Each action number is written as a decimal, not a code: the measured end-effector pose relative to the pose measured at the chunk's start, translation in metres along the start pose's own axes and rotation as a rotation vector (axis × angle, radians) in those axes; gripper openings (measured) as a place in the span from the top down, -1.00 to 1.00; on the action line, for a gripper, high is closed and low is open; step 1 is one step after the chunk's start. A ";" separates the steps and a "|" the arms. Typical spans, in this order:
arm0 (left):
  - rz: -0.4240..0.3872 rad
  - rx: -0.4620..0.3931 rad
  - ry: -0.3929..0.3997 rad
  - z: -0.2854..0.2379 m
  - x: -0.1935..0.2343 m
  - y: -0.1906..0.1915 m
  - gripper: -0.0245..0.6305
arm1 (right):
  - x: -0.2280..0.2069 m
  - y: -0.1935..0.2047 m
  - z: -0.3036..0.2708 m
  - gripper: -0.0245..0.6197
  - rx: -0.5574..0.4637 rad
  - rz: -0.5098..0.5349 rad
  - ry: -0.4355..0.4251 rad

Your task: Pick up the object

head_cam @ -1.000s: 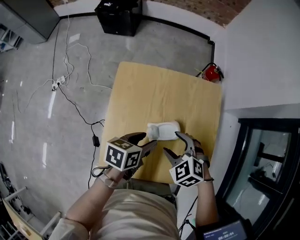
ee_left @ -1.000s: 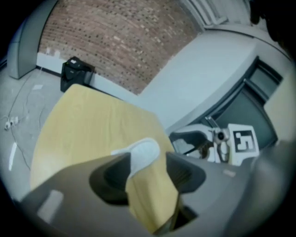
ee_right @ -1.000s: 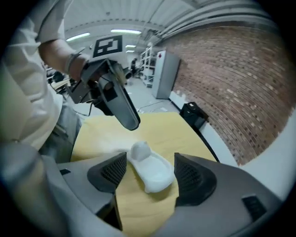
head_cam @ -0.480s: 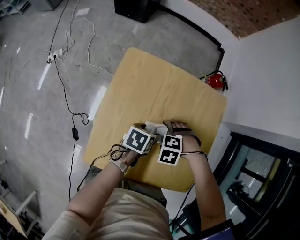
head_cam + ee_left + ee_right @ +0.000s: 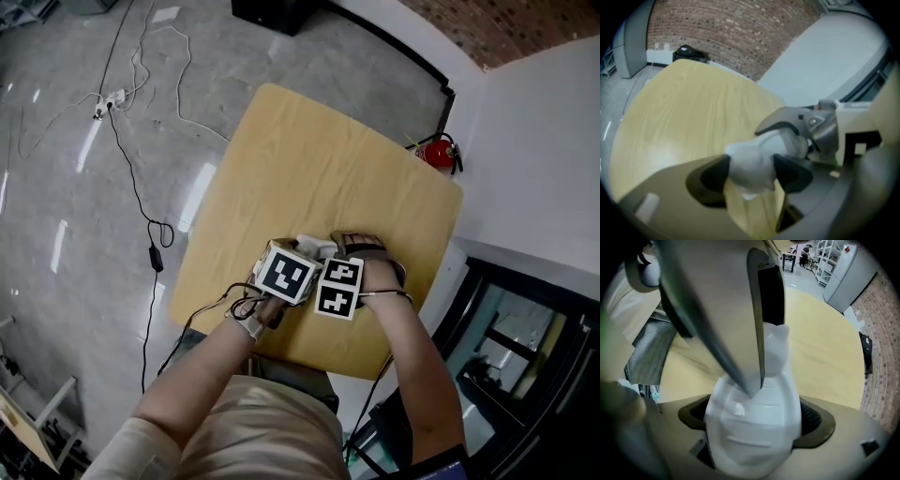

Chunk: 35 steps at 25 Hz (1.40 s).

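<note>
White object (image 5: 317, 247) on table (image 5: 309, 159) sits inside left gripper's (image 5: 751, 171) spread jaws and right gripper's (image 5: 754, 420) opening jaws; fire extinguisher (image 5: 437, 153) at two o'clock.

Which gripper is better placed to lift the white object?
Probably right: the right gripper, jaws opening, straddles the white object at its broad body; the left gripper brackets only its narrow end.

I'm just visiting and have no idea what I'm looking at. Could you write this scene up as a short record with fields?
Setting: wooden table, red fire extinguisher beyond its far corner
Object: white plastic object, near the table's near edge
Left gripper: jaws wide, the object's narrow end between its pads
Right gripper: jaws opening, the object's broad body between its pads
Stage: both grippers around the object, which appears to rest on the table
</note>
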State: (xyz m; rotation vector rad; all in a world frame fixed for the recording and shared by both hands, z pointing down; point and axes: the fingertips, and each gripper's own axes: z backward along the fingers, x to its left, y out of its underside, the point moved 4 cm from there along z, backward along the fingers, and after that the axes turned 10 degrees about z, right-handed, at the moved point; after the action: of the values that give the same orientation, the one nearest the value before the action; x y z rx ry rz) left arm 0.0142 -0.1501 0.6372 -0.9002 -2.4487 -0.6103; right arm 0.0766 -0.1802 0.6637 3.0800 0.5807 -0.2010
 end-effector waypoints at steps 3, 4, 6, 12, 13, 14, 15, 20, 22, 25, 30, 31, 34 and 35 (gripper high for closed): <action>-0.015 -0.015 0.018 -0.003 -0.003 -0.002 0.00 | 0.000 0.002 0.000 -0.60 -0.004 -0.002 -0.001; -0.017 -0.015 0.024 -0.004 -0.003 -0.001 0.00 | 0.000 0.001 0.000 -0.60 -0.005 -0.003 -0.001; -0.022 -0.023 0.036 -0.004 -0.004 0.001 0.00 | 0.000 0.000 -0.001 -0.60 -0.009 -0.006 0.000; -0.054 -0.117 0.099 0.003 -0.005 0.015 -0.02 | 0.012 -0.006 0.000 -0.60 0.003 -0.041 0.025; -0.067 -0.128 0.114 0.005 -0.006 0.019 -0.02 | 0.015 -0.007 0.000 -0.60 0.020 -0.046 0.040; -0.091 -0.139 0.125 0.006 -0.008 0.023 -0.02 | 0.018 -0.008 0.001 -0.60 0.033 -0.050 0.064; -0.129 -0.146 0.129 0.010 -0.011 0.027 0.01 | 0.022 -0.010 0.002 -0.60 0.029 -0.067 0.091; -0.394 -0.148 0.205 0.063 -0.028 0.044 0.02 | 0.056 -0.043 0.024 -0.60 -0.334 -0.450 0.156; -0.440 -0.149 0.238 0.092 -0.027 0.041 0.11 | 0.060 -0.050 0.031 -0.60 -0.451 -0.605 0.184; -0.414 -0.163 0.248 0.136 -0.016 0.030 0.11 | 0.052 -0.050 0.044 -0.60 -0.672 -0.849 0.228; -0.269 -0.264 0.356 0.216 -0.003 0.011 0.11 | 0.032 -0.058 0.132 -0.60 -1.355 -1.162 0.240; -0.255 -0.291 0.381 0.232 -0.001 0.008 0.11 | 0.031 -0.065 0.157 -0.60 -1.492 -1.173 0.233; -0.317 -0.334 0.401 0.270 0.001 -0.007 0.11 | 0.029 -0.087 0.223 -0.60 -1.806 -1.203 0.182; -0.368 -0.344 0.384 0.282 0.000 -0.015 0.11 | 0.027 -0.094 0.240 -0.60 -1.900 -1.225 0.158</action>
State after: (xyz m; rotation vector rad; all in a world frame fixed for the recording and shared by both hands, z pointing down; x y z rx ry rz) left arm -0.0699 -0.0070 0.4091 -0.3910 -2.1976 -1.2388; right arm 0.0372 -0.0887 0.4248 0.7324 1.3513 0.3900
